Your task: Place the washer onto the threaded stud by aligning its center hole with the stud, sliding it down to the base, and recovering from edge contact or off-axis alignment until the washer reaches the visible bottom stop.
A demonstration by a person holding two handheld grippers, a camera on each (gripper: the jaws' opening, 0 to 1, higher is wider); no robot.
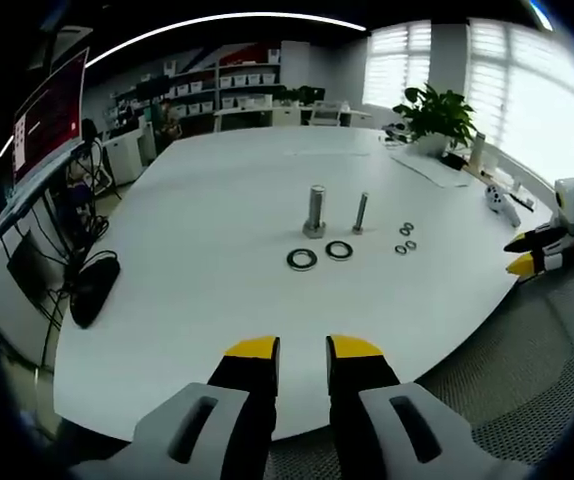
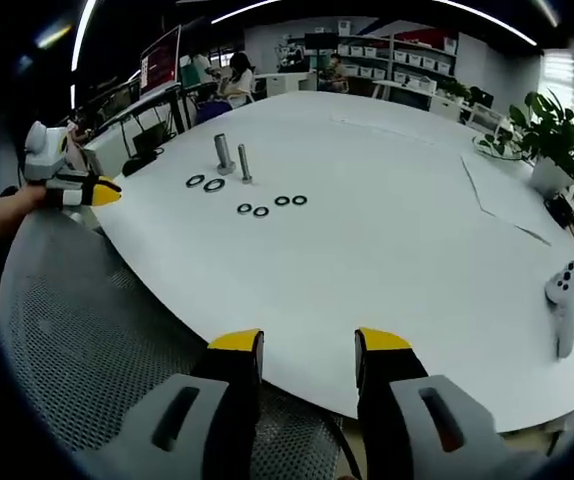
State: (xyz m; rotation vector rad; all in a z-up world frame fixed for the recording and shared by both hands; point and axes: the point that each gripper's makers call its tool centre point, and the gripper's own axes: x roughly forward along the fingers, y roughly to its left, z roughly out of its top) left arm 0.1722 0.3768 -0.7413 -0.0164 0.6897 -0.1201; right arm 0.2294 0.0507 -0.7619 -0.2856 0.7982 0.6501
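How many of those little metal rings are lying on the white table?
6. Two large washers lie just in front of the two upright studs; four small washers cluster to the side. None seems hidden.

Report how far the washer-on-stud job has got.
Done: nothing; the larger stud and the thinner stud both stand bare. The two large washers and the four small washers lie flat on the white table. In hand: nothing; the left gripper and right gripper are open, short of the parts. Left: pick, align, slide down.
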